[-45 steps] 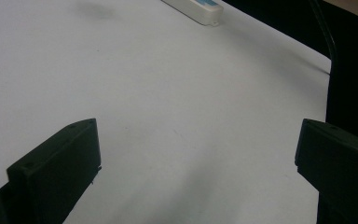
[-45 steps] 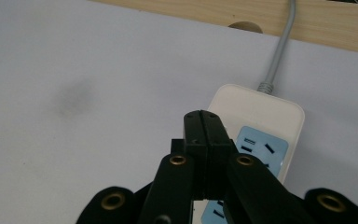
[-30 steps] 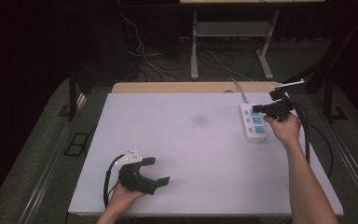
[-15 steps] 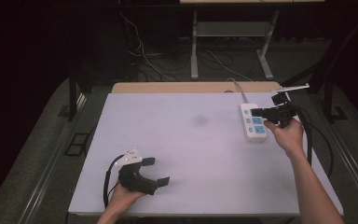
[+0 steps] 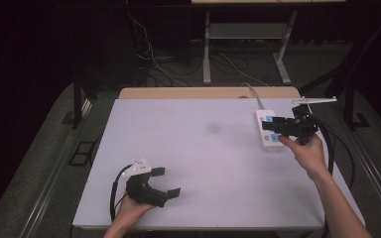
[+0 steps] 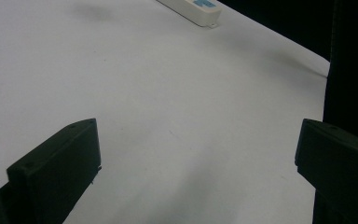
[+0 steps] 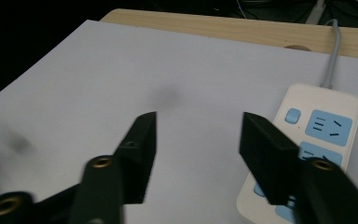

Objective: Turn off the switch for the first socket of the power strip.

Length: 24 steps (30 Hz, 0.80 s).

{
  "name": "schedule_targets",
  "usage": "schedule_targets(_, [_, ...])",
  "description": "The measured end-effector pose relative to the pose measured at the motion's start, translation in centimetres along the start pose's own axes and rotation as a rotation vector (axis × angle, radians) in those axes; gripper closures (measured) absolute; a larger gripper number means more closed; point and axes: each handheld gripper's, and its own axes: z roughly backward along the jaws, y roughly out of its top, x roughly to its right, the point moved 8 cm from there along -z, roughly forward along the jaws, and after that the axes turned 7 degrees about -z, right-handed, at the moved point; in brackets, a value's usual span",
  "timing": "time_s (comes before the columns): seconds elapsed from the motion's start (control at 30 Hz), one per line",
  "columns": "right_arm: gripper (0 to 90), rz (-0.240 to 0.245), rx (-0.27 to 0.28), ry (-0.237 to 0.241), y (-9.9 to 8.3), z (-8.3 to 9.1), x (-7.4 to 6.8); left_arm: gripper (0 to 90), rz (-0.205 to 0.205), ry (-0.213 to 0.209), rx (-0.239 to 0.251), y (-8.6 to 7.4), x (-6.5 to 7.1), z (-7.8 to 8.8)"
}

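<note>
Looking down from the high view, a white table [image 5: 203, 163] carries a white power strip [image 5: 269, 130] with blue sockets near its far right edge. The right gripper [image 5: 270, 126] hovers over the strip, jaws just opened and empty. The left gripper [image 5: 167, 181] rests near the front left edge, jaws spread wide.

From the left gripper view, its wide jaws frame bare table, the power strip [image 6: 193, 8] far off.

From the right gripper view, parted jaws hang above the table, one overlapping the power strip [image 7: 319, 135], gripping nothing.
</note>
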Motion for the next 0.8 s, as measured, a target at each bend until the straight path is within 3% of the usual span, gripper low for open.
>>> schedule_targets(0.03, [34.7, 0.000, 0.000, 0.000, 0.0, 0.0, 0.0, 0.0, 0.000, 0.000, 0.000, 0.0, 0.0, 0.0])
schedule_targets(0.07, [28.8, 0.003, 0.000, 0.001, -0.2, 0.1, -0.2, 0.0, 0.000, 0.000, 0.000, 0.0, 0.0, 0.0])
schedule_targets(0.1, [12.8, 0.009, -0.005, 0.018, -0.6, 0.3, -0.7, 0.0, 0.000, -0.001, 0.000, 0.0, 0.0, 0.0])
schedule_targets(0.23, [10.4, 0.031, -0.015, 0.046, -1.4, 0.6, -1.5, 0.0, 0.000, -0.002, 0.000, 0.0, 0.1, 0.0])
schedule_targets(0.27, [0.1, 0.043, -0.028, 0.061, -2.1, 0.7, -2.0, 0.0, 0.000, -0.001, 0.000, 0.0, 0.1, 0.0])
schedule_targets(0.5, [0.4, 0.074, -0.031, 0.134, -4.2, 1.3, -3.5, 0.0, 0.001, -0.001, -0.001, 0.0, 0.1, 0.0])
schedule_targets(0.8, [0.4, 0.092, -0.036, 0.169, -5.8, 2.1, -4.2, 0.0, 0.005, 0.001, 0.001, 0.0, 0.1, 0.0])
